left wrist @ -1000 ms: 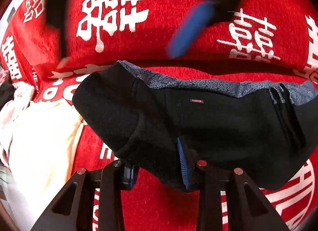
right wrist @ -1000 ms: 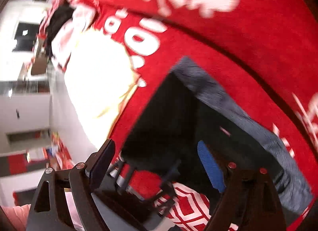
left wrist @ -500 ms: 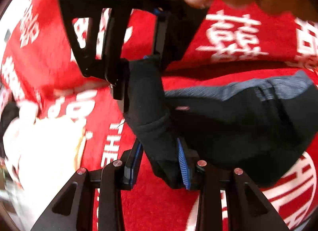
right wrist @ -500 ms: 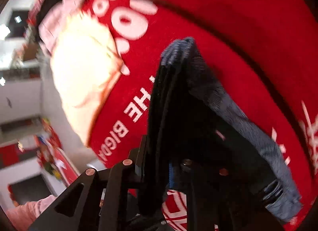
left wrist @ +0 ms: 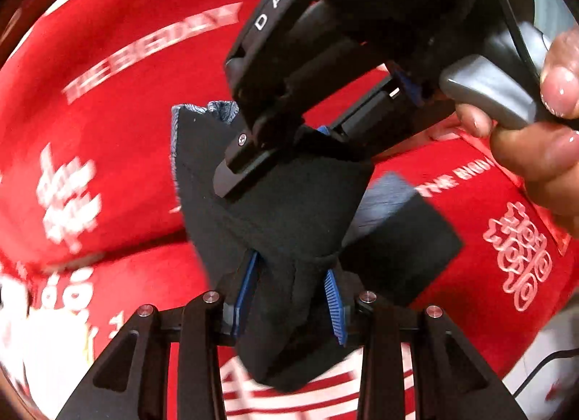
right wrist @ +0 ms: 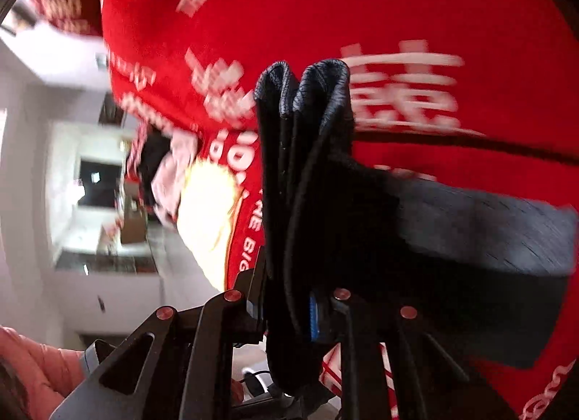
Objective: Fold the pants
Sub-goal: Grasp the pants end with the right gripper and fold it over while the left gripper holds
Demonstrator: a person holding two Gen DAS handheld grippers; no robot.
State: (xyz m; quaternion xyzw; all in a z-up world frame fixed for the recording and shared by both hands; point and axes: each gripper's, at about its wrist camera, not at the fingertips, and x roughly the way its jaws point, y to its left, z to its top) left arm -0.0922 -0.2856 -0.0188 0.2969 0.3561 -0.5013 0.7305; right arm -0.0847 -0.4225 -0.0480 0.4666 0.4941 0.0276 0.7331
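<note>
The black pants [left wrist: 286, 217] with a grey waistband are bunched and lifted above the red cloth [left wrist: 108, 174]. My left gripper [left wrist: 289, 293] is shut on a thick fold of the pants between its blue pads. My right gripper [left wrist: 289, 145] shows in the left wrist view above, clamped on the upper edge of the same fold, held by a hand [left wrist: 535, 145]. In the right wrist view the right gripper [right wrist: 289, 308] is shut on several stacked layers of the pants [right wrist: 307, 174], which stand up from the jaws and trail to the right.
The red cloth [right wrist: 362, 4] with white characters covers the surface. A cream garment [right wrist: 206, 217] and a pink and black garment [right wrist: 163, 166] lie at its left edge. A white room lies beyond. A cable [left wrist: 542, 365] runs at the lower right.
The right gripper came down and shut on the pants' edge. Both grippers have lifted and turned the pants off the cloth; the pants now hang bunched between them.
</note>
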